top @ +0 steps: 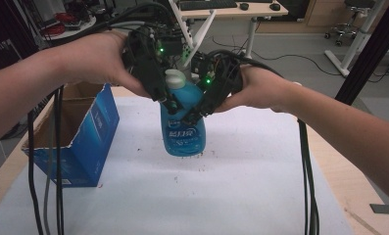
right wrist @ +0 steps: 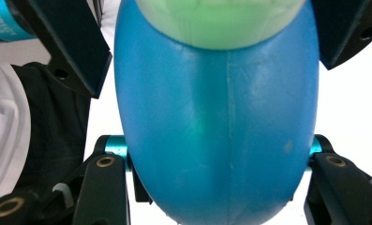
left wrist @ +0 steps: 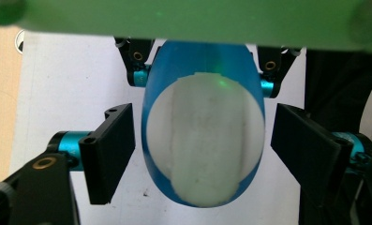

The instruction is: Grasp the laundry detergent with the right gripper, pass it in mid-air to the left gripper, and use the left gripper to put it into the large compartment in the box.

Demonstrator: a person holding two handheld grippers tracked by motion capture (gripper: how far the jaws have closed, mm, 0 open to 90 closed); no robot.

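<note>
Two grippers are held around one blue bottle (top: 183, 120), which is raised just above the white-covered desk (top: 241, 196). The right gripper (top: 198, 111) is clamped on the bottle's body, its fingers (right wrist: 104, 183) pressed against both sides. The left gripper (top: 168, 103) is spread, its fingers (left wrist: 111, 152) kept just clear of the bottle. A slip or tilt could be caused by the smooth rounded plastic being gripped by one pair alone. One open blue carton (top: 79, 142) is seen beside it.

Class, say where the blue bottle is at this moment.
In the high view the blue bottle stands mid-table on the white sheet, right of the open blue box, between the left gripper and right gripper.
</note>
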